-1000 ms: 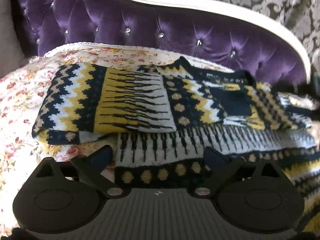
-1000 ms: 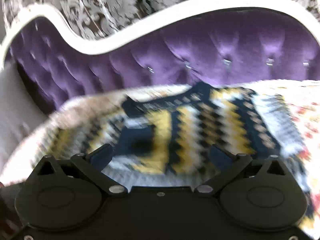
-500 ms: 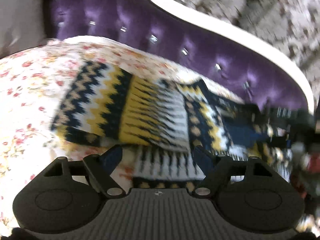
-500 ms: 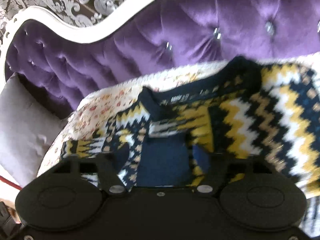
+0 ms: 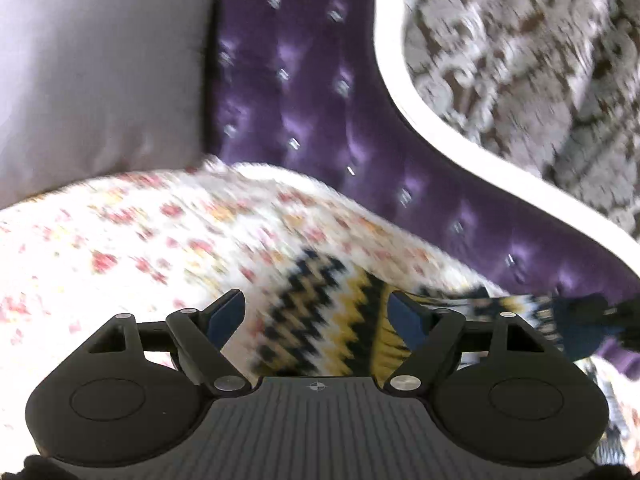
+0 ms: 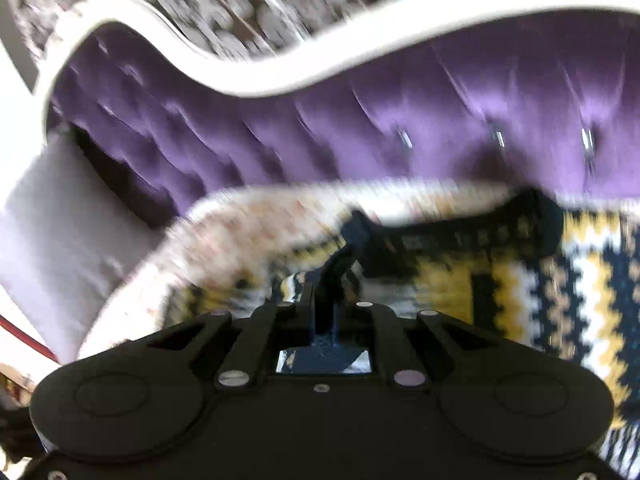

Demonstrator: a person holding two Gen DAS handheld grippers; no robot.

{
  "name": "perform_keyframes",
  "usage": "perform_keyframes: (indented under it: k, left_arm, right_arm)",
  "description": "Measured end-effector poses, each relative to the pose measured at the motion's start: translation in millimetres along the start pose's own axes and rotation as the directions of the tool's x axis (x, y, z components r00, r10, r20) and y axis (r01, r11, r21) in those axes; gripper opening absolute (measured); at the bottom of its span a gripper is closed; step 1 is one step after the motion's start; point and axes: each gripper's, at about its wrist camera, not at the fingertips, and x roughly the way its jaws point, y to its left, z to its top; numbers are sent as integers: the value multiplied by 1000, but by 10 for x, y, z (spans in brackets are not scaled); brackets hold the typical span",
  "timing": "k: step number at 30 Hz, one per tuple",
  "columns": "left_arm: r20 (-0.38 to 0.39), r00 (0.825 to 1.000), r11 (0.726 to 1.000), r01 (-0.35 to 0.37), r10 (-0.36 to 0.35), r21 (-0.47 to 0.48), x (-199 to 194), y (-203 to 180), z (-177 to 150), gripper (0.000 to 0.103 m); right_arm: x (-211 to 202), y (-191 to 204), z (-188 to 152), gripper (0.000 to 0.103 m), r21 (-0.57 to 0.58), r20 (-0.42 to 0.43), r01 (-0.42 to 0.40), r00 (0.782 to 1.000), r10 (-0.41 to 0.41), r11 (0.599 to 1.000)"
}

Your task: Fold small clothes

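A knitted sweater (image 6: 560,292) in navy, yellow and white zigzags lies partly folded on a floral bedspread (image 5: 120,248). My right gripper (image 6: 322,300) is shut on the sweater's navy fabric near the collar (image 6: 460,232). My left gripper (image 5: 316,312) is open and empty, with its fingers either side of the sweater's left end (image 5: 320,320), just above it. Both views are motion-blurred.
A purple tufted headboard (image 5: 320,100) with a white frame (image 5: 420,92) rises behind the bed. A grey pillow (image 5: 100,68) stands at the left; it also shows in the right wrist view (image 6: 60,232). Patterned wallpaper (image 5: 540,60) is behind.
My right gripper moved down onto the sweater near the collar and closed on its navy fabric. My left gripper swung left toward the sweater's left end and stayed open.
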Motion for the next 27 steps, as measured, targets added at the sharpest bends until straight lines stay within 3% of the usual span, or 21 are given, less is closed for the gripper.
perform_keyframes:
  k: [3,8,14,21,27]
  left_arm:
    - [32,998,998,-49,51,-38,-60,89,75,78]
    - [11,999,998,-51,52,-43,-52,64,90,78]
    - [1,1000,995,-25,25,92,2,-197,-24,78]
    - [-69,997,967,54,-38,249,165,-546,-253,78]
    - [-18,999,925,43,-40,377,211,-792,-417,78]
  right_arm:
    - [-303,111,208,14,-18,65,-39,997,40,999]
    - [-799,173,506,14,-56,165,-30,986,39,998]
    - [-1284,-179,656,14,-40,237,110,967,-98,993]
    - [-1328,-873,483,14,73,192,252,946,-261,965]
    - [-1107,-1320,187,14,167,129,252,953,-275,953]
